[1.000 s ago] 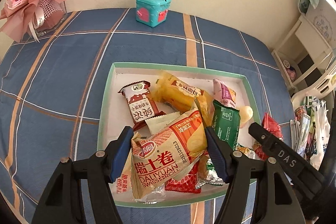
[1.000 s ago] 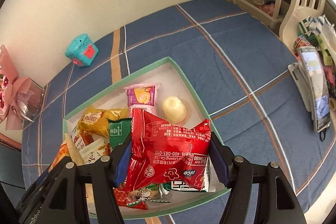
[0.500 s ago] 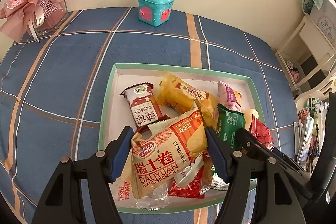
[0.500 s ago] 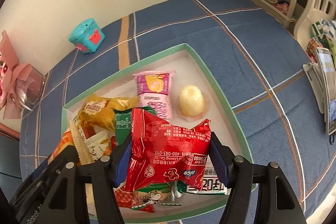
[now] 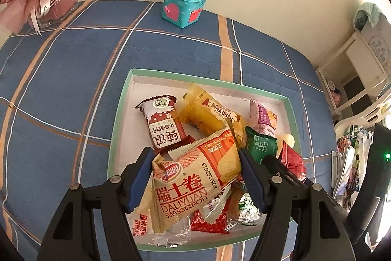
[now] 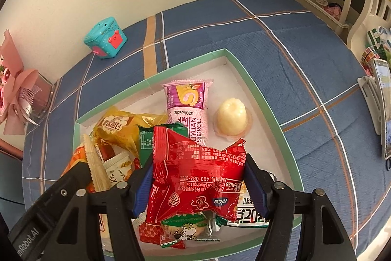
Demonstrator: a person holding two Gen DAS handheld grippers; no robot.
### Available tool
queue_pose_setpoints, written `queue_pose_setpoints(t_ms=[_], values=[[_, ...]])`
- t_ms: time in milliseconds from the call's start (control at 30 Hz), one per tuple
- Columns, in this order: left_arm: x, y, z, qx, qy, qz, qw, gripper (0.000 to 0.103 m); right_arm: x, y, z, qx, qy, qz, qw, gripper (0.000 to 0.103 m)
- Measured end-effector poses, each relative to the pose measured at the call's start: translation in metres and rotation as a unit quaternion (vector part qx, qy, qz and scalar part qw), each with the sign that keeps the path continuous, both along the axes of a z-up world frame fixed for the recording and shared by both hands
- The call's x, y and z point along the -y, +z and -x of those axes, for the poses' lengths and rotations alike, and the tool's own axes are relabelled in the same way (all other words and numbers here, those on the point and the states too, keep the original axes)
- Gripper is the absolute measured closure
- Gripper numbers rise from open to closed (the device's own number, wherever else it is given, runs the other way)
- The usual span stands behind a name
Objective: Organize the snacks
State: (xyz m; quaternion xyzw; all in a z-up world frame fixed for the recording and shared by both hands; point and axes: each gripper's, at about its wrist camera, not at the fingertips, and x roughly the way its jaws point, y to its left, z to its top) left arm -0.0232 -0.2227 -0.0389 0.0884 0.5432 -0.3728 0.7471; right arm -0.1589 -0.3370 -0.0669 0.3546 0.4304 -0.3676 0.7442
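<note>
between my left tongs (image 5: 195,177) sits the swiss roll pack (image 5: 195,177), pinched across its short side; right tongs (image 6: 199,184) likewise clamp the red pouch (image 6: 198,177). both hang over the tray (image 6: 268,111) on the bed, loose snacks directly beneath.

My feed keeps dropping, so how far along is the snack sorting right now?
Done: several packets lie loose in the green-rimmed tray. In hand: the left tool clamps a Swiss roll packet, and the right tool clamps a red packet, both over the tray. Left: setting both down and tidying the pile.
</note>
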Motion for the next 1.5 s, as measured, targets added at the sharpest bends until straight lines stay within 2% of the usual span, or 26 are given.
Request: queue_pose_setpoints(t_ms=[100,267,467,533,633,733,833,900,1100,1233,1333,1500], values=[[-0.001,-0.002,-0.003,-0.008,0.003,0.002,1.0,0.028,0.002,-0.002,0.0,0.004,0.0,-0.004,1.0,0.032],[-0.001,-0.002,-0.004,-0.025,0.004,0.009,0.9996,0.027,0.002,-0.003,-0.001,-0.003,0.001,-0.002,1.0,0.024],[-0.001,0.001,-0.002,-0.017,0.003,0.005,0.9998,0.021,-0.001,-0.004,-0.005,-0.008,0.009,-0.004,1.0,0.017],[-0.002,0.002,-0.002,-0.011,0.004,0.004,0.9999,0.02,-0.002,-0.004,-0.005,-0.01,0.009,-0.001,1.0,0.011],[-0.004,0.004,-0.003,0.003,0.011,0.0,0.9999,0.01,-0.001,-0.002,-0.003,-0.009,0.006,0.004,1.0,0.006],[-0.008,0.007,-0.006,0.023,0.027,-0.011,0.9993,0.009,0.0,0.002,-0.001,-0.006,0.003,0.011,1.0,0.0],[-0.012,0.01,-0.009,0.076,0.047,-0.04,0.9952,0.009,0.0,0.003,-0.001,-0.005,0.003,0.018,1.0,0.0],[-0.016,0.01,-0.013,0.095,0.057,-0.057,0.9922,0.009,0.001,0.004,0.0,-0.001,0.002,0.018,1.0,0.0],[-0.024,0.002,-0.028,0.128,0.09,-0.108,0.9817,0.009,-0.001,0.01,-0.001,0.004,0.006,0.03,1.0,0.0],[-0.029,0.001,-0.033,0.128,0.105,-0.113,0.9798,0.009,-0.004,0.016,-0.005,0.006,0.011,0.039,0.999,0.0],[-0.03,0.004,-0.031,0.14,0.109,-0.126,0.9761,0.009,-0.007,0.019,-0.008,0.004,0.018,0.046,0.999,0.0],[-0.024,0.005,-0.023,0.158,0.086,-0.142,0.9734,0.009,-0.015,0.024,-0.014,-0.005,0.035,0.056,0.998,0.0]])
